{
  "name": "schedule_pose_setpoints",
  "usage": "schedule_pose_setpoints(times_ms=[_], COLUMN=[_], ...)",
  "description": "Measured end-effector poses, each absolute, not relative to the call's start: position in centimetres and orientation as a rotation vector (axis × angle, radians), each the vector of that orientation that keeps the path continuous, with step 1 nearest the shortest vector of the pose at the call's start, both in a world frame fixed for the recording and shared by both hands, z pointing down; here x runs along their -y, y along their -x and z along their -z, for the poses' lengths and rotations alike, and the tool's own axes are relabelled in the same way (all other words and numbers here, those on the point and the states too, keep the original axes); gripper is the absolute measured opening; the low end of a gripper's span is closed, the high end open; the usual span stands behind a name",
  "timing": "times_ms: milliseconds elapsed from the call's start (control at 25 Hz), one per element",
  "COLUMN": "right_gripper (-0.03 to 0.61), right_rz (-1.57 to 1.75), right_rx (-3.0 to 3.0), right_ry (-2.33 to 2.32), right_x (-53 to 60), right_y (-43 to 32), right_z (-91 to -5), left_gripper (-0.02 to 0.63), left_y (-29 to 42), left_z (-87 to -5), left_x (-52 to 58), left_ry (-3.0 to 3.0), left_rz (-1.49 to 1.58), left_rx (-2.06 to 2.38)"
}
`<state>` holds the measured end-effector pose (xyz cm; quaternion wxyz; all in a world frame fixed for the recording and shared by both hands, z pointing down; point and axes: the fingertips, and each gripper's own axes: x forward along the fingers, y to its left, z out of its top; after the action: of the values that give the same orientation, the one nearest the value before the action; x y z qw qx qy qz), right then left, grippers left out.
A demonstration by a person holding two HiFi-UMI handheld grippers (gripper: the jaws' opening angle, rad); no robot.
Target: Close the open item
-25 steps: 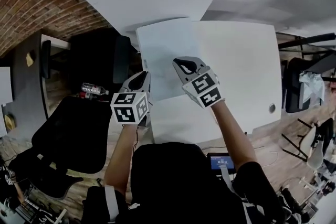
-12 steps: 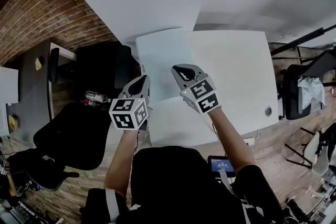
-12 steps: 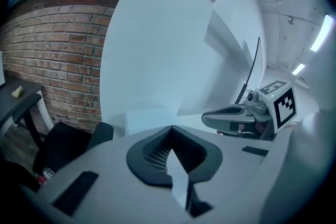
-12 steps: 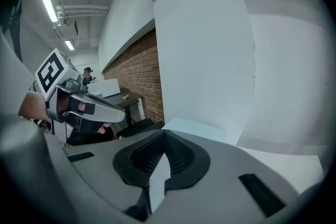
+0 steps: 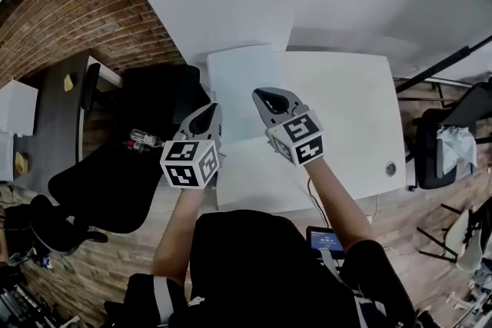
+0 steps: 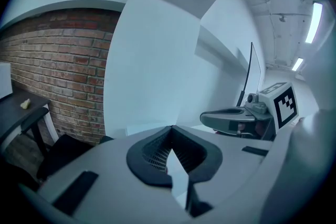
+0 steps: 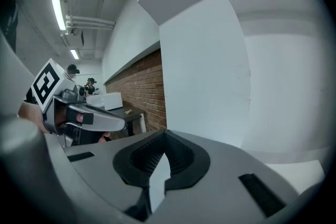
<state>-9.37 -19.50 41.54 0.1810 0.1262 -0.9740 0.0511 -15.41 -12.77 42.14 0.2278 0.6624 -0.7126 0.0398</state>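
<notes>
Currently both grippers are held over the near-left part of the white table (image 5: 350, 111), side by side, pointing away from the person.

Left gripper (image 5: 209, 111): in its own view (image 6: 169, 128) the jaw tips meet, with only a thin sliver of light lower down. Nothing is between them.

Right gripper (image 5: 270, 97): same story in its view (image 7: 164, 134), tips together and nothing gripped. Each gripper shows in the other's view, close alongside and apart.

Task item: the only candidate is a pale bluish-white panel (image 5: 242, 81) on the far-left part of the table, just ahead of both grippers. From the head view the left tip sits at its near-left edge and the right tip overlaps its near-right corner. Can't tell if either touches it, whether it lies flat or stands up, or what kind of item it is.

Both gripper cameras look roughly level at a white pillar (image 6: 157, 60) and a brick wall (image 5: 84, 11), not down at the table.

Left of the table there's a black chair (image 5: 108, 188) and a bottle (image 5: 143, 138) on the floor.
</notes>
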Motion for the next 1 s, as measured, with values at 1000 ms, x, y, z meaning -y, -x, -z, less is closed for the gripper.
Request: schedule_pose_setpoints(times_ms=[1000], right_gripper=[0.037], right_rz=[-0.079], right_rx=[2.896], right_ry=[-0.660], right_x=[7.0], right_y=[8.5], right_z=[-31.9], left_gripper=[0.014], left_y=[16.0], left_z=[-33.0], left_x=[0.9], left_ry=[-2.112], left_rz=[-0.083], left_rx=[1.997])
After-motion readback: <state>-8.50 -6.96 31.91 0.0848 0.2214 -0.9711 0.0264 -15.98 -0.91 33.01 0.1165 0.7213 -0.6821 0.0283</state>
